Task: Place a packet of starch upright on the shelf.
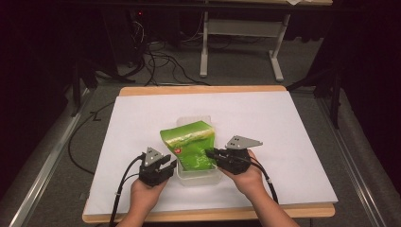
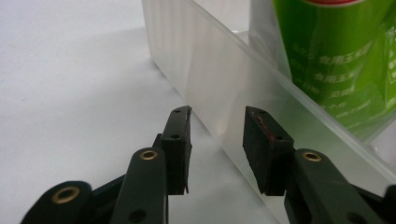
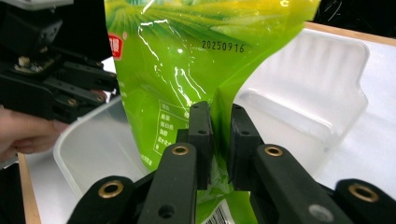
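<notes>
The right gripper (image 1: 211, 153) has its fingers (image 3: 201, 140) pinched on a fold of the green snack pouch (image 1: 189, 144), near the pouch's lower edge at about 3 o'clock of the clear plastic container (image 1: 201, 178). The pouch stands tilted inside the container, its top leaning toward 12 o'clock, with much of it rising above the rim. The container sits at the middle of the white desk (image 1: 283, 123), toward the person's side.

The left gripper (image 1: 166, 166) has its fingers (image 2: 180, 144) set narrowly apart with nothing between them, just outside the container's wall (image 2: 205, 79) at 9 o'clock; whether they touch the wall cannot be told.

The chief risk is the grip itself. The fingers hold only a thin, glossy crease of film, so the pouch could slide out if it is pulled or swung, and then flop over the rim onto the desk. A second risk is the container: it looks light and nothing pins it down, so a push on the pouch toward 9 o'clock could drag or tip it. The left gripper is well placed to brace the wall, but if it closes on the wall carelessly it may shove the container toward 3 o'clock instead. A hard squeeze could also crumple whatever is inside the pouch.
</notes>
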